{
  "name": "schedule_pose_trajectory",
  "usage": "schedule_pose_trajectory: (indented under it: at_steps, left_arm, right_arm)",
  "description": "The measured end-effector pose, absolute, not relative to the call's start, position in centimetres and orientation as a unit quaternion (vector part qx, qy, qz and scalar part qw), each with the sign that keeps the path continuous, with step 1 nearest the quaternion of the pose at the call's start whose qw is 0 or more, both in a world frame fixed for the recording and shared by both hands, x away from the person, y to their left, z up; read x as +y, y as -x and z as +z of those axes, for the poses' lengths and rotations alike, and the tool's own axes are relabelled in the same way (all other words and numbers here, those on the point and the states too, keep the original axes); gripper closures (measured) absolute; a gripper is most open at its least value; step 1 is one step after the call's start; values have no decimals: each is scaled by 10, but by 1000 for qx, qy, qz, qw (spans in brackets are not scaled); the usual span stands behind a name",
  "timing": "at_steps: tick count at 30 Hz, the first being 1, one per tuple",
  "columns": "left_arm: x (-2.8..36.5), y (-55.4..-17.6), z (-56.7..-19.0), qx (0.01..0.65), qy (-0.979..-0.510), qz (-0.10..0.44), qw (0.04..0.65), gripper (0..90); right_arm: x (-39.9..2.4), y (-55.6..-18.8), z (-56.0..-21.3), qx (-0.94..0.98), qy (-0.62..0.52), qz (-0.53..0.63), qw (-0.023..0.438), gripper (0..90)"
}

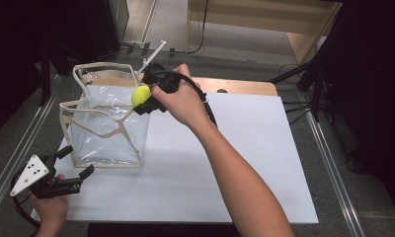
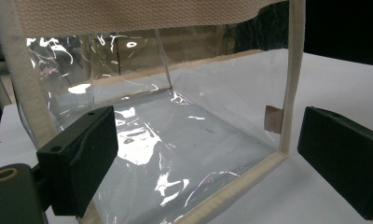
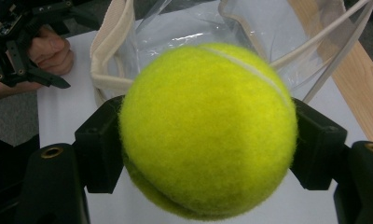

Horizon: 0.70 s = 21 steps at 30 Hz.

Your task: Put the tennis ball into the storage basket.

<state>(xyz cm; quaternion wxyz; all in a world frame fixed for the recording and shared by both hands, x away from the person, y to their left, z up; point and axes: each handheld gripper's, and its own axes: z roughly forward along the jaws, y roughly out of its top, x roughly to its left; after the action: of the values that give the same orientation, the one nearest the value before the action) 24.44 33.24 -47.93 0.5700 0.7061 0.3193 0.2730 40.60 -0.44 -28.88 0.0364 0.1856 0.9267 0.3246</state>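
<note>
One tennis ball (image 3: 208, 130) clamped in the right tongs (image 3: 208, 140) above one clear bag (image 1: 109, 123); left tongs (image 1: 77, 163) apart.

Your right forearm reaches diagonally across the table toward its far left corner, with the right gripper (image 1: 145, 101) raised above the surface and its jaws clamped. Your left hand (image 1: 51, 207) sits at the near left corner, the left gripper (image 1: 77, 160) level, jaws wide apart.

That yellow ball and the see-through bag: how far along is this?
Picked up already: the right gripper is shut on the tennis ball, held at the clear bag's open rim. The left gripper waits open beside the bag, not touching it. Left to do: release the ball inside; the bag looks empty.
</note>
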Motion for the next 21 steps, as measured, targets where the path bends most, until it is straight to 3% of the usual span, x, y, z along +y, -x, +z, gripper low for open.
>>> schedule_pose_trajectory:
  at_steps: [21]
  left_arm:
    - [333, -244, -479, 319, -705, 273, 571, 53]
  right_arm:
    - [7, -414, -273, 925, -181, 330, 41, 233]
